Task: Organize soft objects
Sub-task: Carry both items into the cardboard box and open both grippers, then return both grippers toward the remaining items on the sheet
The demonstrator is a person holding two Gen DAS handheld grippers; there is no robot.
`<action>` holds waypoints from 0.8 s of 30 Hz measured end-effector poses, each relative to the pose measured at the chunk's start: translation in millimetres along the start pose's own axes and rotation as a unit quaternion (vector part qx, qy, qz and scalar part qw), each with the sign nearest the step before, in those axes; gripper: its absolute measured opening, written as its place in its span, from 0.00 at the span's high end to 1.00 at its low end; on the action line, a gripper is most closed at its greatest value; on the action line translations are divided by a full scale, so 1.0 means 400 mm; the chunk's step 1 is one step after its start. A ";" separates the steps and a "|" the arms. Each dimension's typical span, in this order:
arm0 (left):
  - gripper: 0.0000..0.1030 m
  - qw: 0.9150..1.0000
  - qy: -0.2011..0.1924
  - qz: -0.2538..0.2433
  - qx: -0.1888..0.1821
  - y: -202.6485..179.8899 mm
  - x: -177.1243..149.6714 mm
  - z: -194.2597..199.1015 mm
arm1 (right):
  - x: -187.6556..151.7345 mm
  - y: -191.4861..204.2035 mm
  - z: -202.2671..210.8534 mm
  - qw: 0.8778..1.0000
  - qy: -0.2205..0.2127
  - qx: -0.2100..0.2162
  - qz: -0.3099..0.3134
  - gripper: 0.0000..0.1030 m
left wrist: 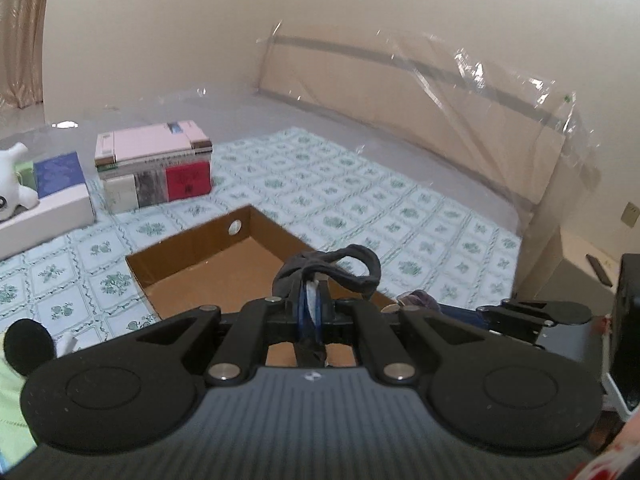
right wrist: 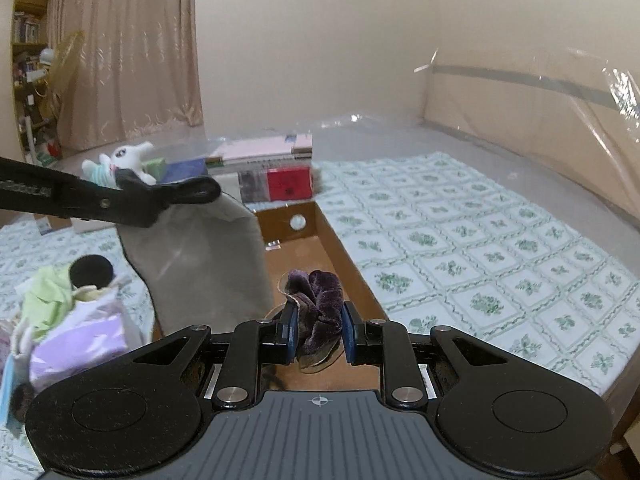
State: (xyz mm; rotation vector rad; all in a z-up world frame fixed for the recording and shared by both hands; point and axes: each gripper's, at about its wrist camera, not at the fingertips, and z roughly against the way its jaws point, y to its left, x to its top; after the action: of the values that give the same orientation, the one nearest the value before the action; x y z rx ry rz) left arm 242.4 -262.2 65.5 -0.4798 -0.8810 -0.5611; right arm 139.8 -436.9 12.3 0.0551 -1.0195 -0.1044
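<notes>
My left gripper (left wrist: 310,300) is shut on the dark bunched edge of a grey cloth (left wrist: 332,270), above an open brown cardboard box (left wrist: 192,236). In the right wrist view the left gripper (right wrist: 188,194) reaches in from the left, and the grey cloth (right wrist: 200,264) hangs from it over the box's left side. My right gripper (right wrist: 318,328) is shut on a crumpled purple velvet piece (right wrist: 320,296) above the box (right wrist: 348,260). In the left wrist view the right gripper (left wrist: 520,312) shows at the right edge, with a bit of the purple velvet piece (left wrist: 420,299) beside it.
The box lies on a green floral tablecloth (right wrist: 480,248). Behind it stand stacked books and boxes (left wrist: 156,164) and a white plush toy (right wrist: 128,158). A pile of soft things (right wrist: 68,320) lies at the near left. Clear plastic sheeting (left wrist: 480,92) rises at the back right.
</notes>
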 end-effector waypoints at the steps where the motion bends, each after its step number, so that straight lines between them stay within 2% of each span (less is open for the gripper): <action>1: 0.92 1.000 0.004 -0.001 0.007 0.007 -0.001 -0.015 | -0.004 -0.003 -0.016 1.000 0.005 0.001 -0.002 0.78; 3: 0.74 1.000 0.010 -0.007 0.021 0.025 -0.004 -0.039 | -0.014 -0.007 -0.045 1.000 0.012 0.001 -0.003 0.78; 5: 0.66 0.999 0.007 -0.005 0.033 0.050 -0.009 -0.045 | -0.022 -0.007 -0.063 1.000 0.019 0.002 -0.004 0.78; 13: 0.60 0.996 -0.013 0.016 0.084 0.124 -0.056 0.046 | -0.032 -0.007 -0.110 1.000 0.025 0.012 -0.011 0.77; 17: 0.41 0.992 -0.026 0.023 0.119 0.138 -0.104 0.117 | -0.029 -0.002 -0.114 0.999 0.022 0.019 -0.016 0.36; 18: 0.37 0.991 -0.029 0.024 0.129 0.139 -0.118 0.135 | -0.030 0.000 -0.111 0.999 0.018 0.021 -0.017 0.36; 24: 0.32 0.983 -0.032 0.062 0.169 0.145 -0.242 0.259 | -0.031 0.024 -0.047 0.999 0.004 0.036 -0.035 0.36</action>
State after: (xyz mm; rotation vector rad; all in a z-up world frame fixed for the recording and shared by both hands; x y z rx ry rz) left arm 169.8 -131.2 33.8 -0.2417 -0.9784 -0.2743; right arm 149.8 -425.8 -7.2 0.1573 -1.0125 -0.1315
